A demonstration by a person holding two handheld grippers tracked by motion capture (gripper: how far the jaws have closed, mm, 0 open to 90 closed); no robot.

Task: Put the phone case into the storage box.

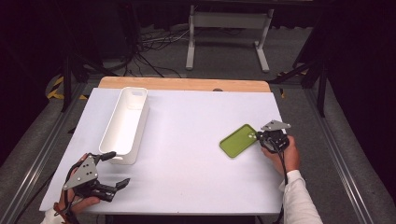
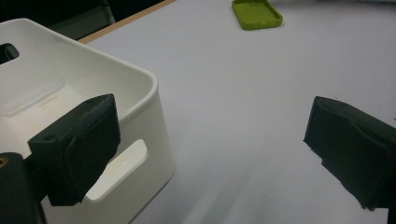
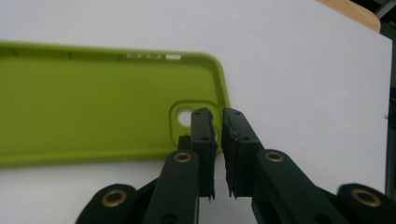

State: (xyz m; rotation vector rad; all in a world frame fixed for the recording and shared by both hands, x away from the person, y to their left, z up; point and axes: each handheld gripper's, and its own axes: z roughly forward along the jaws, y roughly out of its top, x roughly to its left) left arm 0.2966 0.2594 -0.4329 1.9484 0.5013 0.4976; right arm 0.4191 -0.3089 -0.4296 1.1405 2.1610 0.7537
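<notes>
A: Two grippers on the white table (image 1: 187,154). Landmark is the white bin (image 1: 126,123). Left one first?

B: Left gripper (image 1: 114,169) sits just off the bin's near end, toward the person's edge of the table. Hand (image 1: 74,203) comes in from the bottom corner, gripper lying roughly level, grey plate up, tips aimed toward the table's middle. Jaws wide apart, nothing between them. In the left gripper view one jaw stands in front of the bin's end wall with the handle slot, the other over bare table.

A: Right one?

B: Right gripper (image 3: 215,126) is well apart from the bin, across the table. Hand (image 1: 286,156) behind it, white sleeve (image 1: 299,200) coming up from the bottom edge, tips pointing back toward the bin.

A: Jaws?

B: Nearly together, thin gap, not pressing on anything. Tips hang over the camera-hole corner of the green phone case (image 1: 239,140).

A: Case position?

B: Flat on the table, open side up, far from the bin, at the right gripper's tips.
</notes>
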